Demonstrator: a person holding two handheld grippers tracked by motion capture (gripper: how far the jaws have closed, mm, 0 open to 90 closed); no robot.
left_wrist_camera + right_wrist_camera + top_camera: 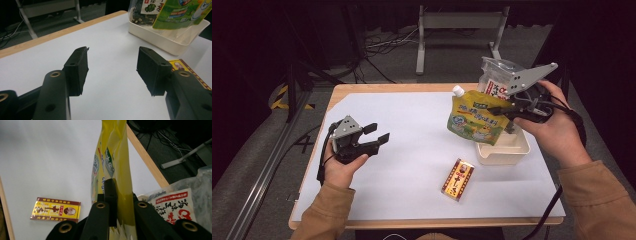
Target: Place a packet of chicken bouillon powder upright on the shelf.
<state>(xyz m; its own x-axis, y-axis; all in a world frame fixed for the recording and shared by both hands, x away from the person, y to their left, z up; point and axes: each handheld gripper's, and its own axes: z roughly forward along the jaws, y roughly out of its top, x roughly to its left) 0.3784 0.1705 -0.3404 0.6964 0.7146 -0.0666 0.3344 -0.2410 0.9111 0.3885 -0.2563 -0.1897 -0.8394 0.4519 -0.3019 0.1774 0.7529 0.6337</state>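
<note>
My right gripper (507, 113) is shut on a yellow-green spouted pouch (477, 119), which it holds in the air above the left part of a white tray (518, 151). In the right gripper view the pouch (117, 167) is pinched edge-on between the black pads. A clear bag with a printed label (496, 84) stands in the tray behind the pouch. A small yellow and brown packet (458, 178) lies flat on the white sheet in front of the tray. My left gripper (378, 134) hovers open over the left of the sheet, with nothing between its fingers (78, 67).
A white sheet (412, 140) covers most of the wooden table (377, 88). Beyond the far edge stand a metal frame (457, 22) and cables on a dark floor.
</note>
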